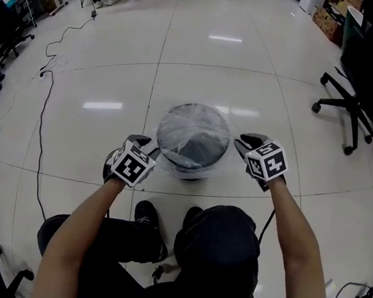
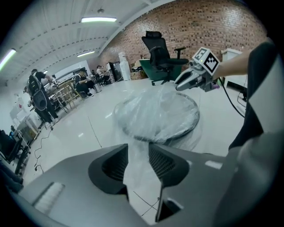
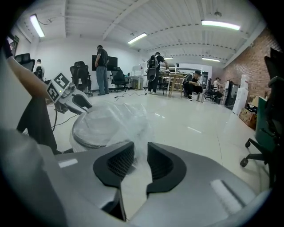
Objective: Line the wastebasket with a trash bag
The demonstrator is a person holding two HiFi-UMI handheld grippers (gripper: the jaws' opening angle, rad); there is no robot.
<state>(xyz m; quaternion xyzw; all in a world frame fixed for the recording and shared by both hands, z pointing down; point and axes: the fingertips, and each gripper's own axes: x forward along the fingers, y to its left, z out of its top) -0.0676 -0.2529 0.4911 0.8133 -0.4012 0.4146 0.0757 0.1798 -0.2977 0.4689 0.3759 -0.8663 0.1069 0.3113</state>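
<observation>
A round wastebasket stands on the floor in front of me, with a clear trash bag draped over its rim. My left gripper is at the basket's left side and my right gripper at its right side. In the left gripper view a strip of the bag runs from the rim into the gap of the left gripper, whose pads stand apart. In the right gripper view thin film reaches into the gap of the right gripper, which also stands open.
A black office chair stands at the right. A cable runs along the floor at the left. My knees and shoes are just behind the basket. People and chairs are far across the room.
</observation>
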